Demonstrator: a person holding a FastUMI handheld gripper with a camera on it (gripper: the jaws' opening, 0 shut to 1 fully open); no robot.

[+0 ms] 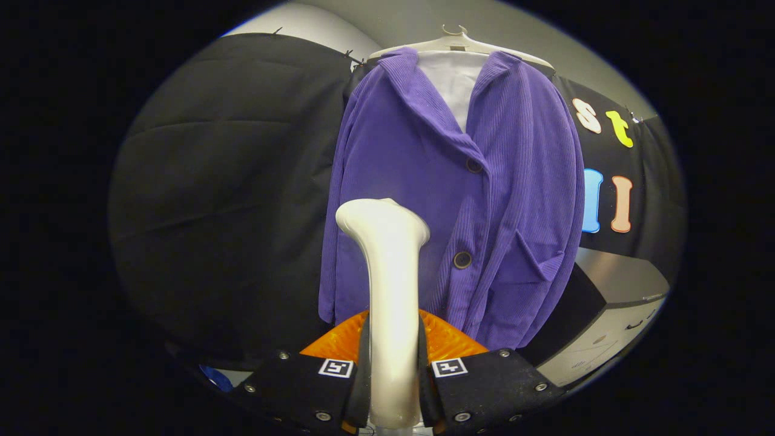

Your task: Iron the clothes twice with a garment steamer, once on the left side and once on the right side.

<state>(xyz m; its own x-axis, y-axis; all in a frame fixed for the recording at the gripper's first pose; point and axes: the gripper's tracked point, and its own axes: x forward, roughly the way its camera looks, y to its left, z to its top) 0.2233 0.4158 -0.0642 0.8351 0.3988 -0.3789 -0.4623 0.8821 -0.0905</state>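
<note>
Steamer [390, 290] clamped in gripper [392, 351], facing jacket [448, 200].

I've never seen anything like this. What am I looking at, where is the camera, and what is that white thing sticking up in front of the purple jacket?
The camera rides on a hand-held gripper, a two-fingered tool that a person carries, and it looks forward along the fingers, which show at the bottom. Its fisheye lens bends the scene into a round shape.

The two fingers are clamped on the handle of a white garment steamer, which rises between them, its head up near the cloth.

Just beyond it a purple jacket with dark buttons hangs on a pale hanger, over a white shirt. The steamer head sits in front of the jacket's lower left half; whether it touches, I can't tell.

Behind is the booth's black cloth wall, and low to the right a grey cabinet.
</note>
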